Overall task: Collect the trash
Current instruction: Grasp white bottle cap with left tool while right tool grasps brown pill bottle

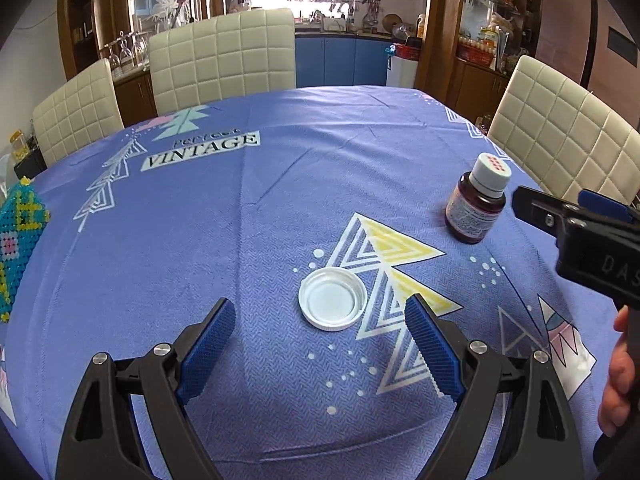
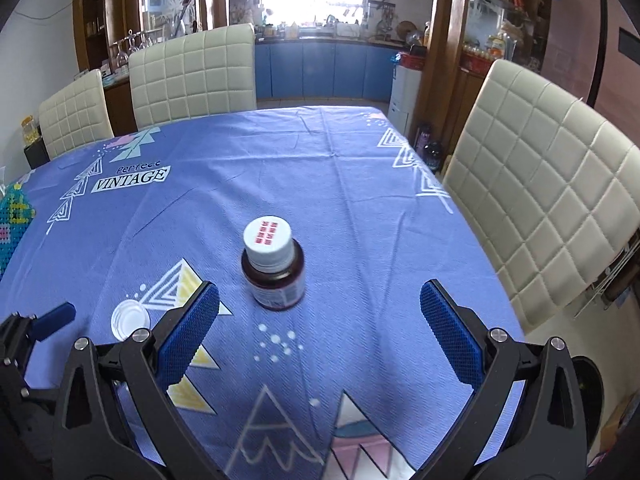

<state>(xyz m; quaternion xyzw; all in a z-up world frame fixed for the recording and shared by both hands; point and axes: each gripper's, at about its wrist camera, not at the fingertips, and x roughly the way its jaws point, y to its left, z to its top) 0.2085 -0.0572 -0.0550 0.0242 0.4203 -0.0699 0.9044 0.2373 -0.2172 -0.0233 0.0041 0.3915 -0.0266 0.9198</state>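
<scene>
A white plastic lid lies upside down on the purple tablecloth, just ahead of my left gripper, which stands open with nothing between its blue pads. A small brown bottle with a white cap stands upright ahead of my right gripper, whose fingers are spread wide and hold nothing. In the left wrist view the bottle is at the right, beside the right gripper's fingertips, and a hand shows at the right edge. The lid sits left of the right gripper's left finger.
Cream padded chairs stand along the far side, and another chair stands close at the table's right edge. A blue beaded piece sits at the left edge of the table. Cabinets and a kitchen counter fill the background.
</scene>
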